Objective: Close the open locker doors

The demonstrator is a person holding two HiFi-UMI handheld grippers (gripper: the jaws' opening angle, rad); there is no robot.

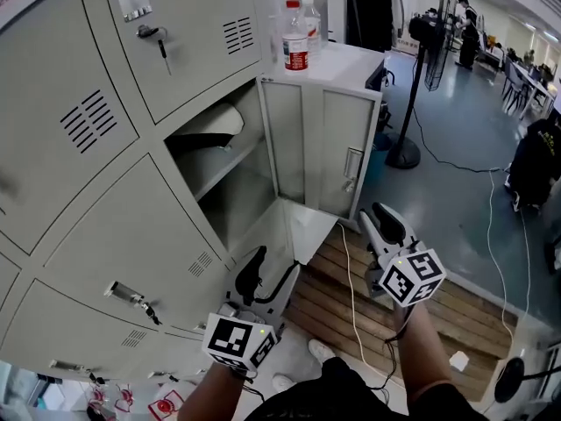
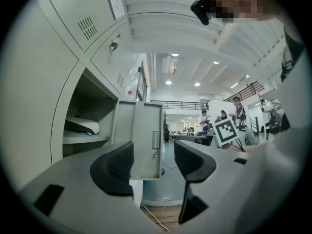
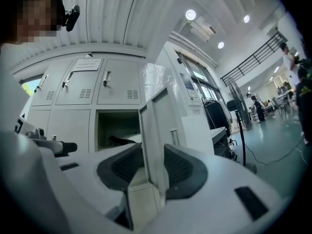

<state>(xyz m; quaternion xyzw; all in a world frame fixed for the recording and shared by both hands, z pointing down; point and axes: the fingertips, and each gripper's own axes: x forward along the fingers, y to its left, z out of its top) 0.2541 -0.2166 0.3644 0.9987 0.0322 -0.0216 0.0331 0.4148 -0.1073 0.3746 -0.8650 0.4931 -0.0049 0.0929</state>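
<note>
the task has barely begun. one locker door (image 1: 320, 147) stands wide open at the centre of the head view, swung out roughly square to the locker bank (image 1: 105, 226). the other doors at upper left and lower left look shut. a pale panel (image 1: 302, 231) just below the open door may be a second open door, but that cannot be told. the right gripper (image 1: 381, 226) sits just beside the door's lower right corner, jaws partly apart and gripping nothing. in its own view the door's free edge lines up between them, though no contact is evident. the left gripper (image 1: 263, 279), at lower centre, has its jaws wide apart and empty. left to do: swing the door shut.
</note>
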